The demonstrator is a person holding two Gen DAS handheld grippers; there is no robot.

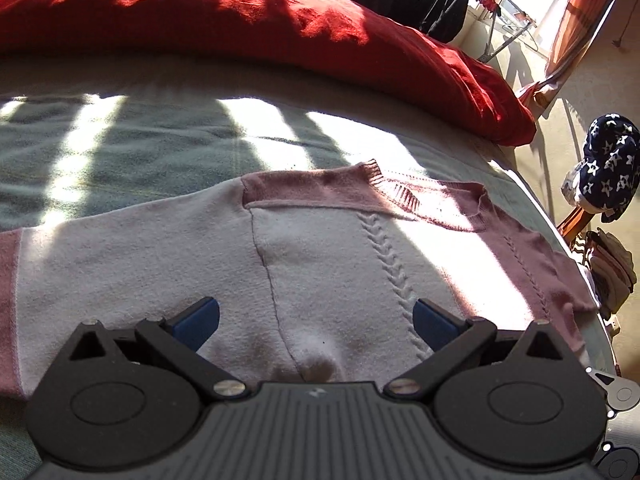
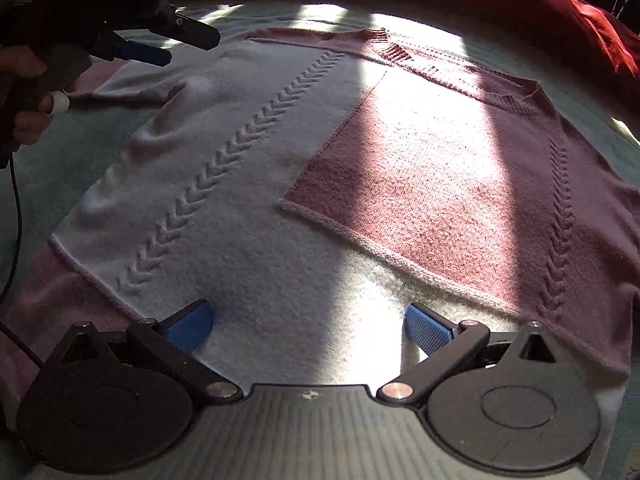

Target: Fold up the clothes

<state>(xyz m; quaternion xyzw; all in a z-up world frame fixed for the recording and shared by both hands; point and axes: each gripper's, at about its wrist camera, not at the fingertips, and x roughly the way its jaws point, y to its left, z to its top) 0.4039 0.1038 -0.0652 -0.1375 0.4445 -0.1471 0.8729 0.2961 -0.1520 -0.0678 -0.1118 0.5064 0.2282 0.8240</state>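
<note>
Both tongs, left [image 1: 316, 322] and right [image 2: 308, 326], hover spread above the sweater [image 2: 320, 184].

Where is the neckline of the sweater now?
The neckline lies at the far edge of the sweater, toward the red blanket; in the left wrist view it is center-right.

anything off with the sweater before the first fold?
Mostly flat, but the sweater has raised wrinkles in its white panel on the left side, near the left gripper. They would get trapped in a fold. There is also a brownish patch on the white knit just ahead of that gripper's base, possibly shadow rather than a stain. Both grippers are open.
</note>
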